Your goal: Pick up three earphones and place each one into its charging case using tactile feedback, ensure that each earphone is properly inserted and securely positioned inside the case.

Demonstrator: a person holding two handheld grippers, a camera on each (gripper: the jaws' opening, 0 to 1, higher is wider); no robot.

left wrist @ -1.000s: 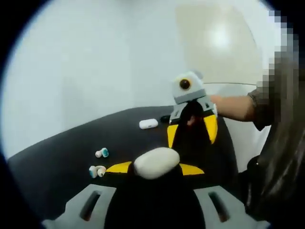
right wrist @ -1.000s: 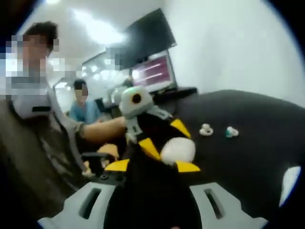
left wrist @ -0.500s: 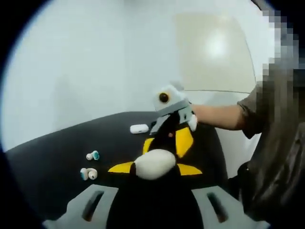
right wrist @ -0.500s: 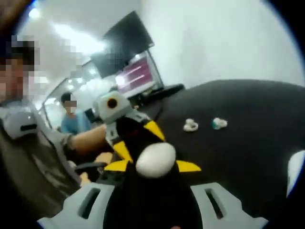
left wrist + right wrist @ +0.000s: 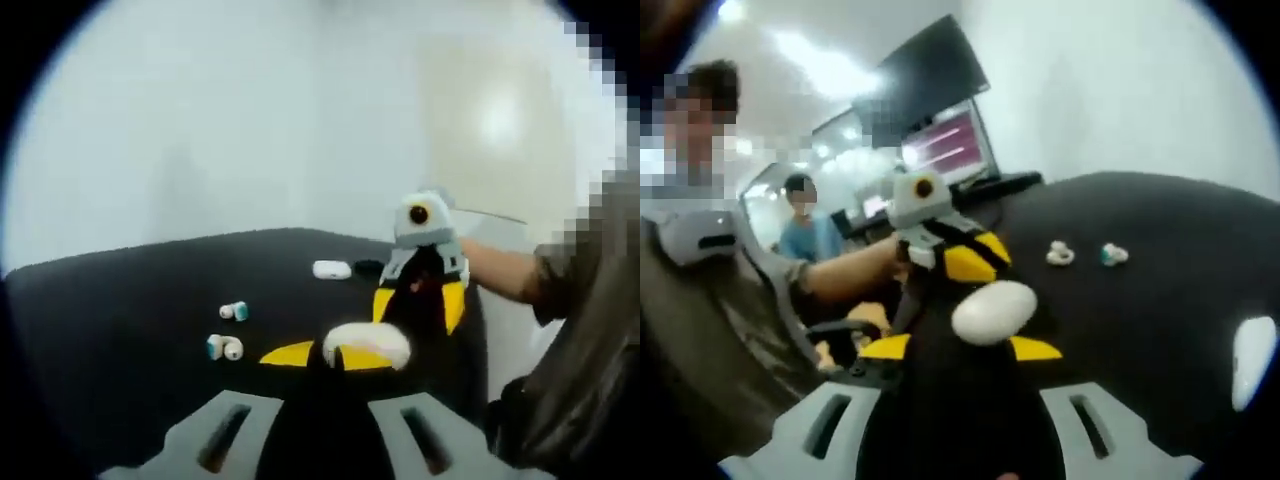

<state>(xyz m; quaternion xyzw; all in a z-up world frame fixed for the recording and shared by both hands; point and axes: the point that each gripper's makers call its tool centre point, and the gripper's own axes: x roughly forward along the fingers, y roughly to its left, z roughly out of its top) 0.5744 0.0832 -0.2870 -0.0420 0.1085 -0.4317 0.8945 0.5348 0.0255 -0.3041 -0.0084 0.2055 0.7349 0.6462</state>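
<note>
My left gripper (image 5: 328, 355) is shut on a white oval charging case (image 5: 367, 343), held just above the black table (image 5: 120, 320). The right gripper (image 5: 418, 305) hangs close behind and to the right of the case, its yellow-tipped jaws apart. In the right gripper view the same case (image 5: 993, 311) sits just past my right gripper (image 5: 960, 348), whose jaws stand wide open, and the left gripper (image 5: 978, 262) reaches in from behind it. Two pairs of white-and-teal earphones (image 5: 234, 311) (image 5: 225, 348) lie on the table, seen again as earphones (image 5: 1060, 254) (image 5: 1114, 255).
A second white case (image 5: 331, 269) lies farther back on the table, and shows as a white case (image 5: 1248, 348) at the right edge. A person's forearm (image 5: 500, 270) holds the right gripper. Seated people and monitors (image 5: 950, 145) are beyond the table's far side.
The right gripper, directly over the case half a second ago, has drawn back a little to the right. Both views have shifted with the hands. The case stays in the left gripper.
</note>
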